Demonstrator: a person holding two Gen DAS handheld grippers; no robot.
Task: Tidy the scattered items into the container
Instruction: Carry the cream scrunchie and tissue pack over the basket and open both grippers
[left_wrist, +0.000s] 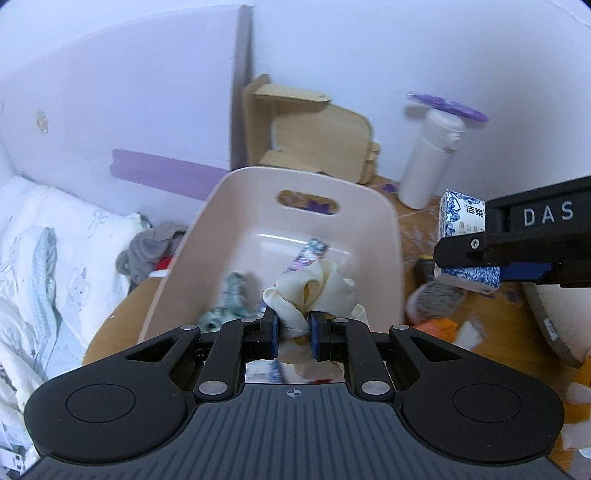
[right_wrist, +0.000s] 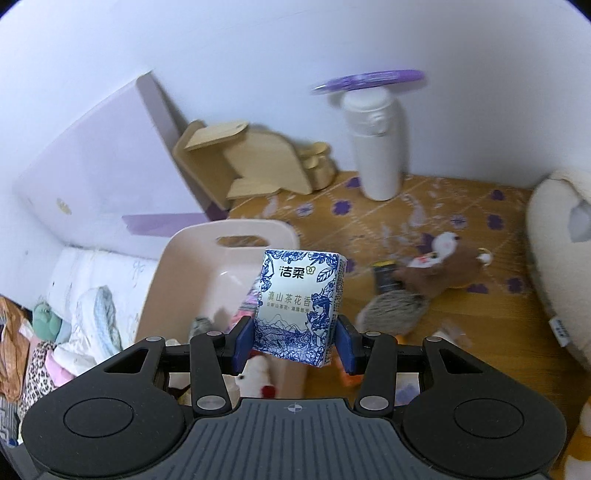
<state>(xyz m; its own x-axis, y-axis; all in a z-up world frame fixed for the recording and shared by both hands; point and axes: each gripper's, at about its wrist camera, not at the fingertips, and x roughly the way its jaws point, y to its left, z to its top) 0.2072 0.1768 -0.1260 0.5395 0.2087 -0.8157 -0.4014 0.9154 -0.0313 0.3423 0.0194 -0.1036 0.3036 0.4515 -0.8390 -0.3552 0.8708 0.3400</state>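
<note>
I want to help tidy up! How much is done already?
Some is done: a green-white cloth and a patterned strip lie in the pink bin. The left gripper holds a cream scrunchie over it; the right gripper holds a tissue pack. Plush toys still wait on the mat.

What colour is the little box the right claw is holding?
The tissue pack is white with blue flower drawings. It shows best in the right wrist view.

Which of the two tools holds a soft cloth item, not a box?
The left tool: it pinches a cream scrunchie over the pink bin. The right tool grips a blue-white tissue pack.
</note>
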